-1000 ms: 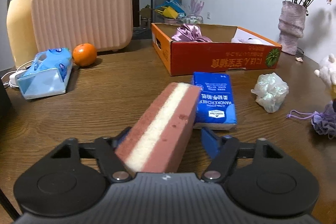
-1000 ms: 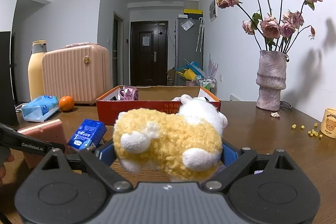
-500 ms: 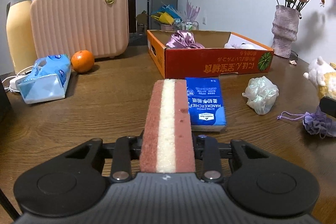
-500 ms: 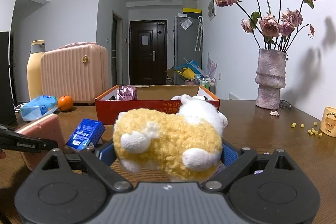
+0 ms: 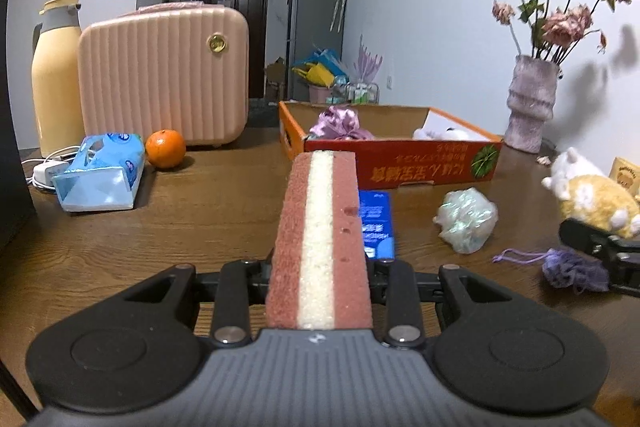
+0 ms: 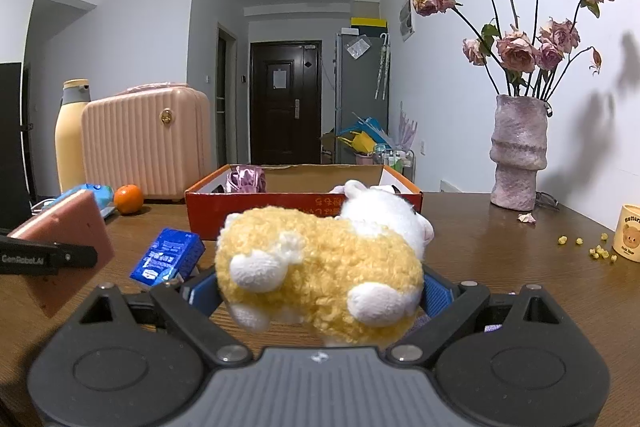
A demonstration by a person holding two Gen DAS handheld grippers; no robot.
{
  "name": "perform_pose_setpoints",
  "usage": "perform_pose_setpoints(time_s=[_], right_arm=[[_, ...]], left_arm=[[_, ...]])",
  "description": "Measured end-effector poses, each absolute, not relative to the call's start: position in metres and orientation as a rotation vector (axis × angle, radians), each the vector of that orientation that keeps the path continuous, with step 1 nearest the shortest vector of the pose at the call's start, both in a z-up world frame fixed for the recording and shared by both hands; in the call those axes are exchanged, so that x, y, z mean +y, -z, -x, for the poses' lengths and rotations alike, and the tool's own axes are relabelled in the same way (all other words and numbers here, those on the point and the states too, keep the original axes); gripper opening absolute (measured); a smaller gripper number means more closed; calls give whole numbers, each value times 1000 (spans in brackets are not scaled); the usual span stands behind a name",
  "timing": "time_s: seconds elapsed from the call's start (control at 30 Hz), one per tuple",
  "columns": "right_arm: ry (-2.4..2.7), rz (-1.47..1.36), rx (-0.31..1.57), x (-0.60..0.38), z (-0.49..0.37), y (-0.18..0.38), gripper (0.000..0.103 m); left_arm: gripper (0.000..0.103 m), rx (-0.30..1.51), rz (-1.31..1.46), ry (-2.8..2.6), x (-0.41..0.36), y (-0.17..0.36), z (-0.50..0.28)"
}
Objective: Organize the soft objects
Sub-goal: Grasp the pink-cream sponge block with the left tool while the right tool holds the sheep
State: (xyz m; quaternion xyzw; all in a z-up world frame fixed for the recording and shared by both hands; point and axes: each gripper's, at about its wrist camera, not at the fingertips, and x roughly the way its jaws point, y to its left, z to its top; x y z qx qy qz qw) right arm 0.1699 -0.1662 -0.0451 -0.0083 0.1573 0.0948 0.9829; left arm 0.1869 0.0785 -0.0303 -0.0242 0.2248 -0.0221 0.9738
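Risen sponge (image 5: 320, 239) now points toward box (image 5: 400, 163).

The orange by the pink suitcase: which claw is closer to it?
Left. The left claw, shut on the sponge, sits on the orange's side of the table. The right claw, holding the plush toy, is farther right.

Pink suitcase (image 5: 164, 75), orange (image 5: 165, 148) beside it; thermos (image 5: 54, 75); flower vase (image 6: 518, 151); bear mug (image 6: 629, 233).
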Motion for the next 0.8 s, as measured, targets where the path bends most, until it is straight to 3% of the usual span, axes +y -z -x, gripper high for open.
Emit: perform_pose_setpoints(time_s=[0.8], right_arm=[[-201,-21,177,-180,-172,9,95]], left_arm=[[32,317,124,54,32,-10,-187]])
